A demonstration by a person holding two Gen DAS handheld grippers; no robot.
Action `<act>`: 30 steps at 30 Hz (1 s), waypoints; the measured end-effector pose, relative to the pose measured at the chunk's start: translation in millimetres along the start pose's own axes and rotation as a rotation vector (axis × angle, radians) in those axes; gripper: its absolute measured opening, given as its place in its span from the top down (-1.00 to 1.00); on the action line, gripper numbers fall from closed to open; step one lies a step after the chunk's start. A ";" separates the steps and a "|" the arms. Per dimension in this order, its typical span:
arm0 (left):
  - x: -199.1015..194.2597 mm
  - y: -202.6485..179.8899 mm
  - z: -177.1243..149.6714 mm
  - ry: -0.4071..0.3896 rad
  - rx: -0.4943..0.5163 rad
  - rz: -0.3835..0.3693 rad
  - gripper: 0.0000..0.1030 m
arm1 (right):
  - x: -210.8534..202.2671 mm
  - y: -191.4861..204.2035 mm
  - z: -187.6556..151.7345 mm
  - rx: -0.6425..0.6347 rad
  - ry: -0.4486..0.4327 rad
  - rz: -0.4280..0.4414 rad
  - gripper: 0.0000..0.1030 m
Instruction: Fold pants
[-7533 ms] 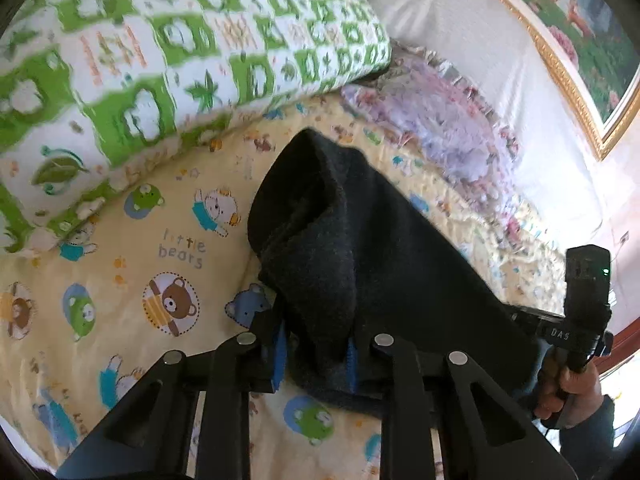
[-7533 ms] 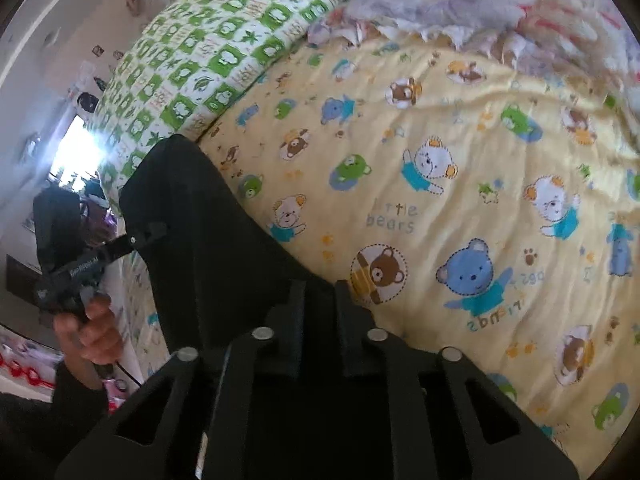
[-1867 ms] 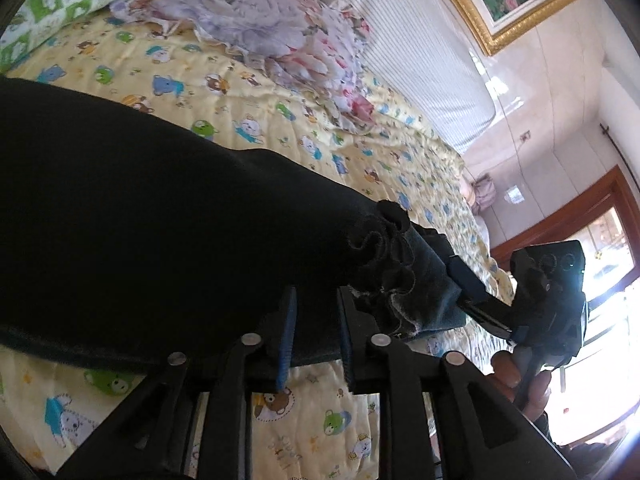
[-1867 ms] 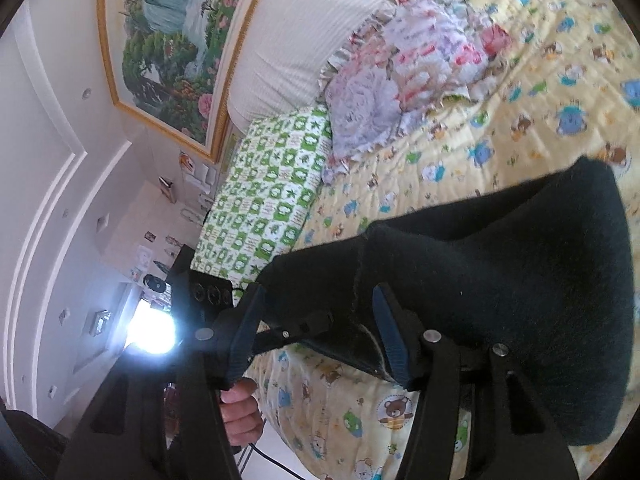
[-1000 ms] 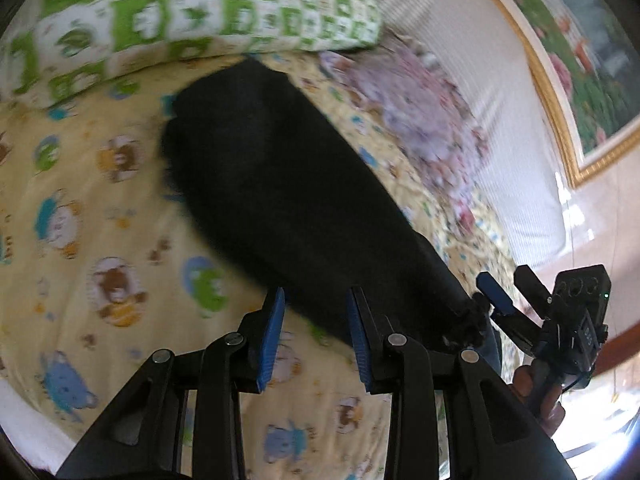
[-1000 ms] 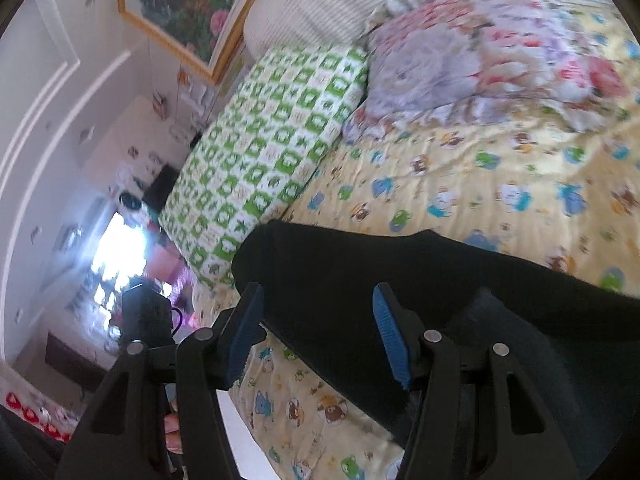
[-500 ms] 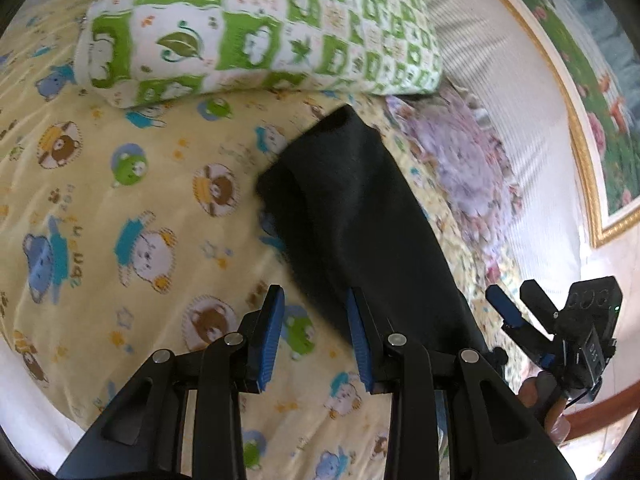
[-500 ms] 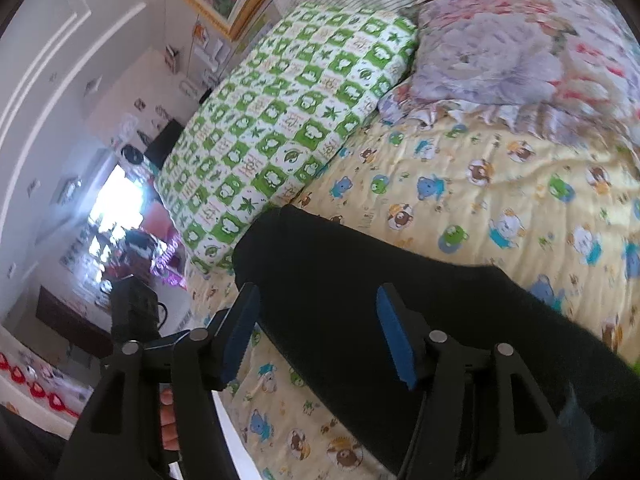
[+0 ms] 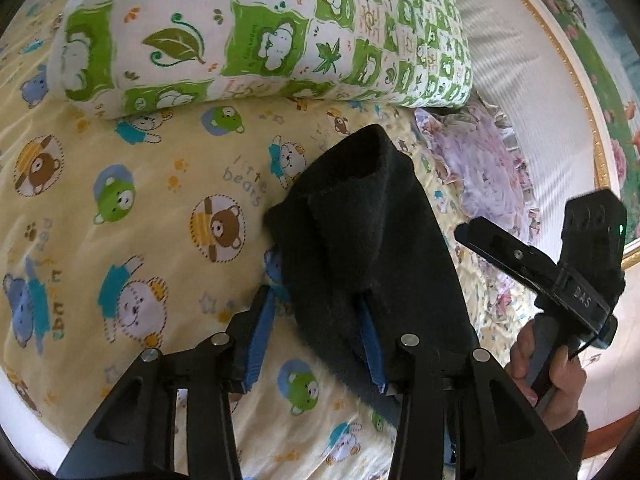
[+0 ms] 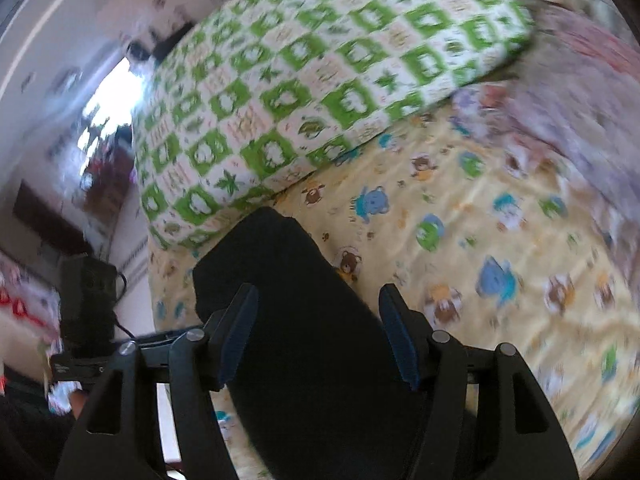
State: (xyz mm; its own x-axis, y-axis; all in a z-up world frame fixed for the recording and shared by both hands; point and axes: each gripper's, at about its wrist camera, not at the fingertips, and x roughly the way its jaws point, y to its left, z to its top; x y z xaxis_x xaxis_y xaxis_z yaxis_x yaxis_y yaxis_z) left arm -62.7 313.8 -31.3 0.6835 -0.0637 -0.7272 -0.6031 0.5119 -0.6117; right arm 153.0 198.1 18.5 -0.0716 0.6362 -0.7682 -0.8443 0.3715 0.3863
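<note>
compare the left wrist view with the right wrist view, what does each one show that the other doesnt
Only the left wrist view shows the gold-framed painting, the striped headboard and the hand holding the right tool.

Only the right wrist view shows the bright window area and blurred room beyond the bed.

Both show the black pants lying on the yellow bear sheet, the green checked pillow, and open blue-padded fingers over the pants.

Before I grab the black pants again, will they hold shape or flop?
Likely flop: the pants lie slumped on the bedsheet, far end creased and rumpled. The fuzzy, thick-looking fabric probably grips well. Both hand-held grippers, left and right, are open.
</note>
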 end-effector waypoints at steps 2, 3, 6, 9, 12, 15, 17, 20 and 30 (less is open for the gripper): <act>1.2 1.1 1.0 0.003 -0.037 -0.004 0.14 | 8.3 -1.5 6.7 -0.018 0.022 -0.006 -0.24; 0.3 2.0 1.0 0.006 -0.056 -0.010 0.14 | 11.7 -2.1 9.9 -0.024 0.028 -0.003 -0.24; -7.6 5.2 -3.3 -0.008 -0.086 -0.018 0.14 | 16.4 -2.9 17.7 -0.024 0.029 0.025 -0.24; -14.7 10.1 -7.3 -0.034 -0.122 -0.034 0.11 | 22.0 -1.5 24.6 -0.037 0.024 0.044 -0.24; -17.8 8.3 -6.8 -0.051 -0.131 -0.075 0.02 | 30.4 -4.4 28.4 -0.026 0.028 0.056 -0.24; -12.2 4.9 -6.0 -0.049 -0.091 0.003 -0.25 | 36.1 -7.7 29.2 -0.006 0.025 0.073 -0.24; -5.7 7.0 -4.3 -0.045 -0.102 0.004 -0.25 | 40.1 -9.7 29.1 0.004 0.025 0.083 -0.24; -3.2 3.3 -2.1 -0.082 -0.088 0.026 -0.25 | 44.7 -10.3 29.3 0.007 0.029 0.088 -0.24; 9.5 -5.9 7.0 -0.065 -0.034 -0.023 0.47 | 56.8 2.0 30.6 -0.023 0.023 0.093 0.58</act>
State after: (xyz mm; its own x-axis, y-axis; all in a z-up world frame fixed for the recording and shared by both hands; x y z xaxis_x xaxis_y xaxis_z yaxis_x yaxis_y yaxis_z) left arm -49.7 316.2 -32.4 0.7220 -0.0191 -0.6916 -0.5996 0.4816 -0.6392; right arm 163.5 255.7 -8.8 -0.1623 0.6516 -0.7410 -0.8452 0.2956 0.4451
